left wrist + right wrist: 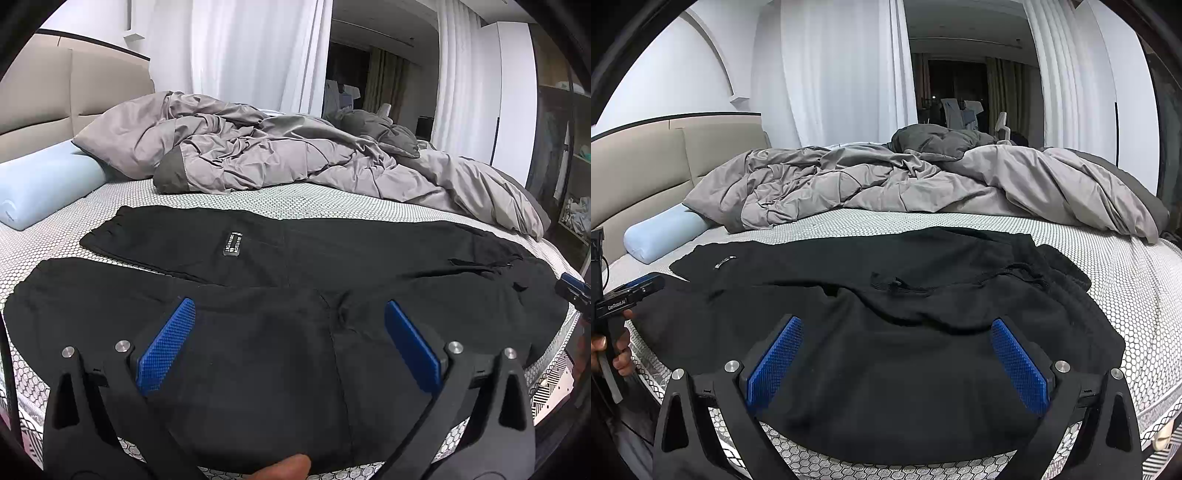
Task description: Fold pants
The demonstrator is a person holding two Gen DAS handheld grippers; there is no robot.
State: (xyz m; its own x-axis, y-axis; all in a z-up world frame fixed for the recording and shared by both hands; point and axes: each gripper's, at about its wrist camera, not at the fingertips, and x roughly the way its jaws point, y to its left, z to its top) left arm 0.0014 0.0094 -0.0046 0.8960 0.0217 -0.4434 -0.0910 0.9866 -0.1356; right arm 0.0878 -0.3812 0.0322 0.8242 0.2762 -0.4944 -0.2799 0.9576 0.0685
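Black pants lie spread flat across the near side of the mattress, legs running left, waistband with drawstring at the right; a small black label shows on the far leg. My left gripper hovers over the near leg, blue pads wide apart, nothing between them. In the right wrist view the same pants fill the foreground, and my right gripper stands open above the hip area, not touching cloth. The left gripper appears at that view's left edge, held by a hand.
A crumpled grey duvet lies heaped across the far half of the bed. A light blue pillow rests at the left by the beige headboard. White curtains hang behind. The mattress's near edge runs just under the grippers.
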